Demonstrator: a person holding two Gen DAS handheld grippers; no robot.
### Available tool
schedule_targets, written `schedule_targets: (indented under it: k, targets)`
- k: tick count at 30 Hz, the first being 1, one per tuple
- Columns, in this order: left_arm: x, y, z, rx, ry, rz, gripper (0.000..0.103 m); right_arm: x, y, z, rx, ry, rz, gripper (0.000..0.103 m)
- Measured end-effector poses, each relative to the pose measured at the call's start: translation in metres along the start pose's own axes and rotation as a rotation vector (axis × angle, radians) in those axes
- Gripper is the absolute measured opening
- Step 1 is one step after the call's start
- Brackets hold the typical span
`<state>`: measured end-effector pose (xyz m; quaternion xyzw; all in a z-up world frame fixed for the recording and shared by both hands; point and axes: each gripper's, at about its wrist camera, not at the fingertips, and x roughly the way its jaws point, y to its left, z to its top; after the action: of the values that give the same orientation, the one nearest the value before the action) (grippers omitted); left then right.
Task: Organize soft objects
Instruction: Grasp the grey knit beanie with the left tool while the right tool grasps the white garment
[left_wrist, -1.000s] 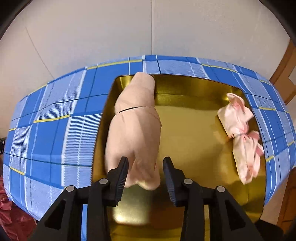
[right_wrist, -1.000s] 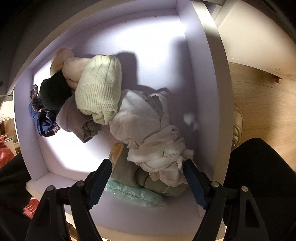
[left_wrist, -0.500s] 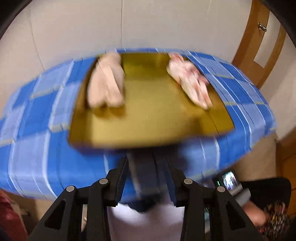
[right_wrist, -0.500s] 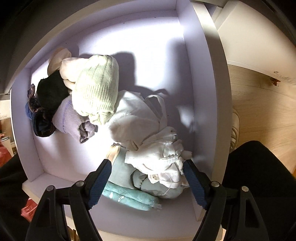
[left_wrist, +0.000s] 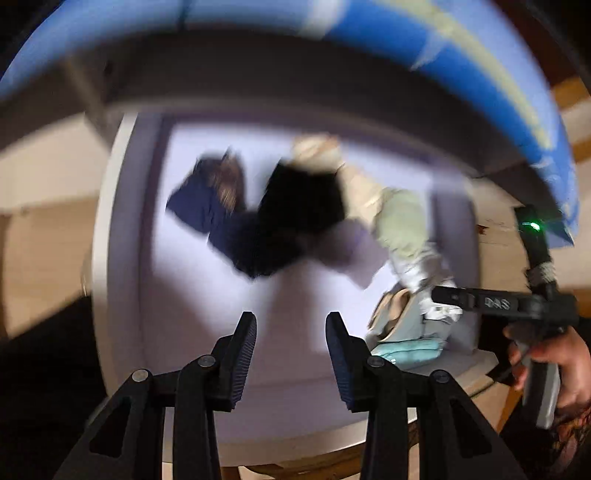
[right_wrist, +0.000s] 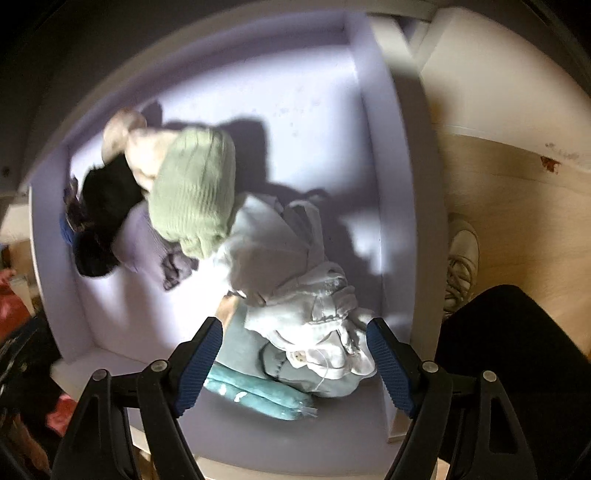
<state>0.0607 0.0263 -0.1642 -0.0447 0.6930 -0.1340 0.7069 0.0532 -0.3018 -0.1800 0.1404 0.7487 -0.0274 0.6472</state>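
Lavender drawer (right_wrist: 373, 155): green knit hat (right_wrist: 194, 192) lengthwise front-to-back; both hand-held grippers (right_wrist: 295, 354) (left_wrist: 291, 349) agape, empty.

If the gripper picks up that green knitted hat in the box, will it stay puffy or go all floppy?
The green knitted hat would probably flop and sag, since its ribbed knit already slumps over the clothes beneath. It likely weighs little. Its rough ribs should resist slipping, though the white garment touching it might drag along.

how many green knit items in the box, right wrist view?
1: the green knit hat lies atop the pile at the left of the white box, beside the white garments. More may be buried.
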Motion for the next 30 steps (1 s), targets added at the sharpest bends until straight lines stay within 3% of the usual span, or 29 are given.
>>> schedule_targets:
  k: [4, 10, 21, 25, 27, 30]
  targets:
    - [0.009, 0.011, -0.002, -0.062, 0.009, 0.000, 0.039, 0.006, 0.010, -0.001, -0.076, 0.002, -0.067, 0.080]
    - [0.023, 0.011, -0.002, -0.074, 0.036, -0.015, 0.039, 0.018, 0.016, 0.002, -0.097, 0.027, -0.090, 0.072]
    - [0.041, 0.001, -0.004, -0.061, 0.065, -0.029, 0.040, 0.027, 0.032, -0.014, -0.109, 0.055, 0.032, 0.051]
    - [0.046, -0.003, -0.006, -0.045, 0.075, -0.028, 0.040, 0.008, 0.014, -0.016, -0.063, 0.005, 0.037, 0.047]
    - [0.049, -0.008, -0.007, -0.034, 0.082, -0.030, 0.040, -0.005, 0.008, -0.015, -0.064, -0.045, 0.002, 0.040]
    - [0.054, -0.016, -0.007, -0.007, 0.089, -0.043, 0.040, -0.014, 0.004, -0.016, -0.072, -0.079, -0.035, 0.039]
